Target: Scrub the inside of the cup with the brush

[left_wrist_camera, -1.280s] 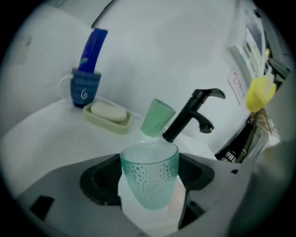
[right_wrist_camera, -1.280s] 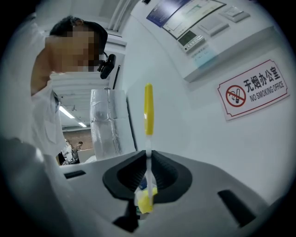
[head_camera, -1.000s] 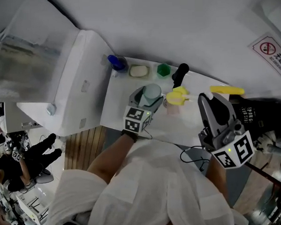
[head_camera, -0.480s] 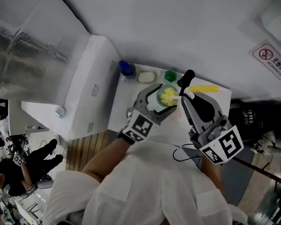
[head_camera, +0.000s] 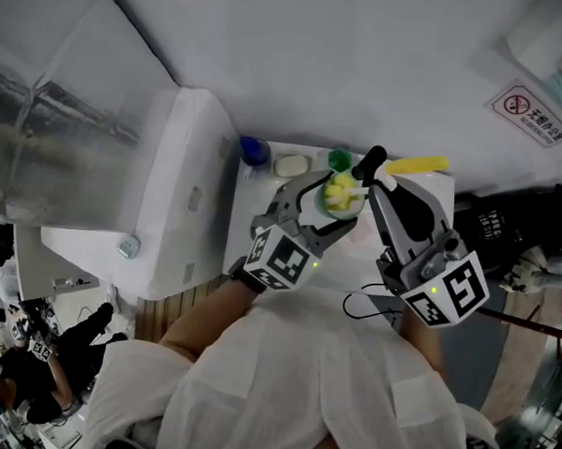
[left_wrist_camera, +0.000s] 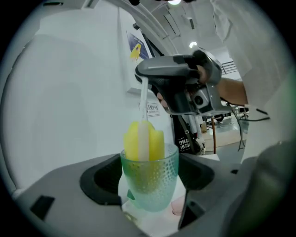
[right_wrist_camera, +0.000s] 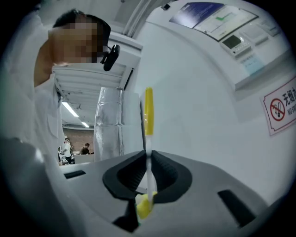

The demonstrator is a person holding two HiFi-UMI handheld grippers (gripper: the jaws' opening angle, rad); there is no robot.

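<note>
- The left gripper (left_wrist_camera: 149, 185) has its jaws clenched on the cup (left_wrist_camera: 150, 169), one pad on each side of the dimpled green glass wall. The cup stands upright between them.
- The right gripper (right_wrist_camera: 149, 173) has its jaws pinched tight on the thin white shaft of the brush (right_wrist_camera: 148, 109). The yellow handle end sticks out behind the jaws and the yellow sponge head hangs just past them.
- In the left gripper view the sponge head of the brush (left_wrist_camera: 143, 139) sits in the cup's mouth. Its lower part shows through the glass and its top stands above the rim.
- A second ago the brush head was outside the cup, just to its right, and the right gripper was well off to the side. Half a second ago the head had come into the cup's mouth, and now it is in there with the right gripper close above.
- That means the approach is done and the scrubbing is probably only starting, since the head is not fully down yet.
- Compared with the earliest head view, the cup (head_camera: 327, 200) and the left gripper (head_camera: 319, 206) have shifted toward the far end of the table (head_camera: 261, 206). The right gripper (head_camera: 384, 181) has swung in beside them.
- At the table's far edge lie a blue thing (head_camera: 253, 151), a pale bar (head_camera: 290, 163), a green thing (head_camera: 339, 157), a black thing (head_camera: 371, 161) and a yellow piece (head_camera: 415, 165). None of them touches either gripper.
</note>
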